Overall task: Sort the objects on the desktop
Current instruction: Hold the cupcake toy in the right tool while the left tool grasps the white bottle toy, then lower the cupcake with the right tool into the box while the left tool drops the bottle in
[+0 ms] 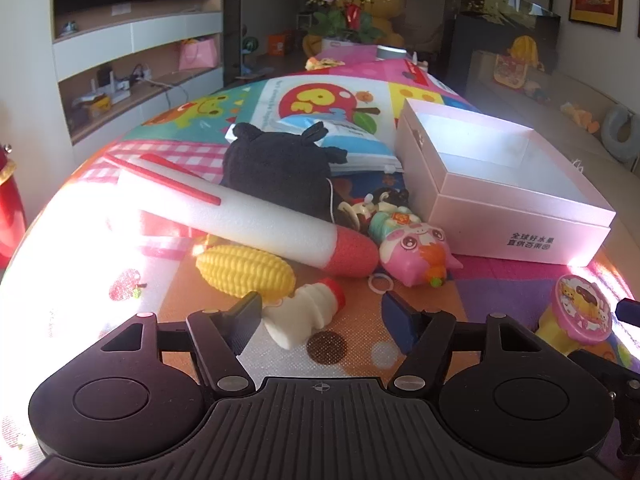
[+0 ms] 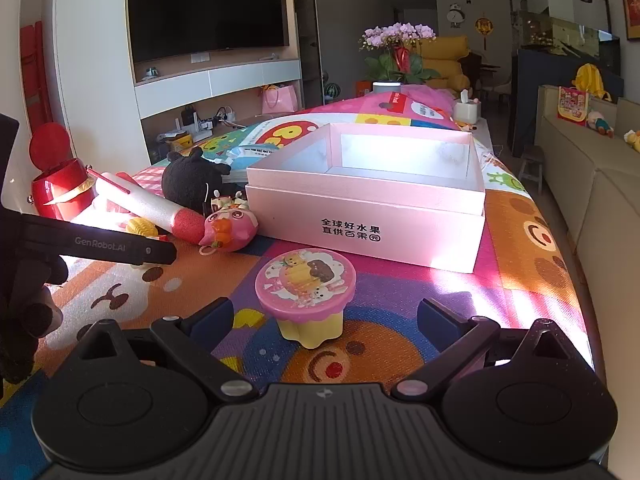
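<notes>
Two grippers open, left gripper (image 1: 322, 312) around toppled white bottle (image 1: 302, 314), red cap pointing away, right gripper (image 2: 326, 320) straddling upright pudding cup (image 2: 306, 294)

This is a home living room. A large television (image 2: 208, 8) hangs above built-in shelves (image 2: 224, 108), a beige sofa (image 2: 580, 168) with soft toys lines one wall, and potted orchids (image 2: 398, 52) stand beyond a table under a colourful cartoon mat (image 2: 532, 240).
</notes>
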Tool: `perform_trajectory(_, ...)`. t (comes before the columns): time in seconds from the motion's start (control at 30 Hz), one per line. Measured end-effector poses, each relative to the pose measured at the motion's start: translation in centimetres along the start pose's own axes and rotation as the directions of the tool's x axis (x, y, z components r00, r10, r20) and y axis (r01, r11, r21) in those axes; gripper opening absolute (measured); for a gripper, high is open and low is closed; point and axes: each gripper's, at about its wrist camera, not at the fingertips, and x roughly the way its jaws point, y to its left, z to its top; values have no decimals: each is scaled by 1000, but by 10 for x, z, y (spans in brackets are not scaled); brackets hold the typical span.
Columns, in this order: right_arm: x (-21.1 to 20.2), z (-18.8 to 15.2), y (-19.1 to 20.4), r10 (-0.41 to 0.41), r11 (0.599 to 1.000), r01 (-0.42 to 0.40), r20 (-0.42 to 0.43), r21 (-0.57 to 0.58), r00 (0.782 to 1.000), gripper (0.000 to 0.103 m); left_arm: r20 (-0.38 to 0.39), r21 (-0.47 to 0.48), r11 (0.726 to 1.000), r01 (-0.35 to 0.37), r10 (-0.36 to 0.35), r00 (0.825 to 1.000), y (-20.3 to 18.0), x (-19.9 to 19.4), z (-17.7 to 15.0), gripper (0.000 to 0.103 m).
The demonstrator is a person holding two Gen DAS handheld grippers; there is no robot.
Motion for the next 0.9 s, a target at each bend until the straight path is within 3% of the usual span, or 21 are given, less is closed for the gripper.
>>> perform_trajectory(0.1, -1, 0, -2, 0, 1000, 0, 4, 11, 1000, 99, -10, -13, 999, -31, 31, 999, -1, 12, 1, 56)
perform_trajectory(0.2, -1, 0, -3, 3, 1000, -3, 4, 19, 1000, 99, 15, 13, 999, -41, 41, 999, -3, 12, 0, 52)
perform_trajectory(0.33, 0, 0, -3, 4, 1000, -4, 4, 23, 1000, 99, 21, 92, 995, 35, -37, 999, -10, 2, -9, 52)
perform_trajectory(0.47, 0, 0, -2, 2, 1000, -2, 3, 19, 1000, 99, -7, 236, 957, 167, -170, 985, -25, -17, -28, 52)
perform_trajectory(0.57, 1, 0, -2, 1, 1000, -1, -1, 17, 1000, 99, -17, 295, 933, 205, -209, 978, -32, -29, -43, 53)
perform_trajectory(0.73, 3, 1, -1, 1, 1000, -1, -11, 8, 1000, 99, -6, 282, 946, 161, -166, 986, -27, -32, -46, 71)
perform_trajectory(0.9, 9, 3, 5, 16, 999, -17, -41, -28, 999, 99, -13, 257, 952, 163, -166, 986, -20, -33, -44, 72)
